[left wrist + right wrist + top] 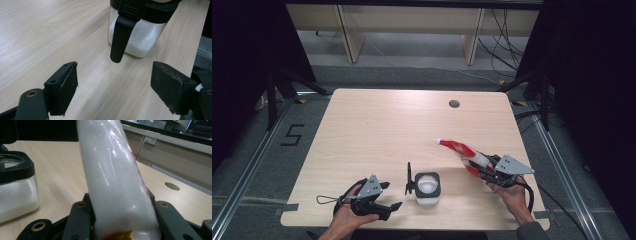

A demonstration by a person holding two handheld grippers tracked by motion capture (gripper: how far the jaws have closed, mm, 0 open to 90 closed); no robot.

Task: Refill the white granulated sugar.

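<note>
- Gripping a red-and-white sugar bag [464,154], the right gripper [484,170] jaws are clenching its lower end at 3 o'clock of the jar [428,187].
- Left gripper [387,197] jaws are standing released, at 9 o'clock of the jar, near its flipped lid [122,35].
- Risk: the soft bag is sagging; granules could be spilling onto the worktop [377,130] if tipped off-centre.

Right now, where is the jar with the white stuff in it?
In the high view the jar stands near the table's front edge, between the left gripper and the right gripper, which holds a red-and-white bag.
</note>
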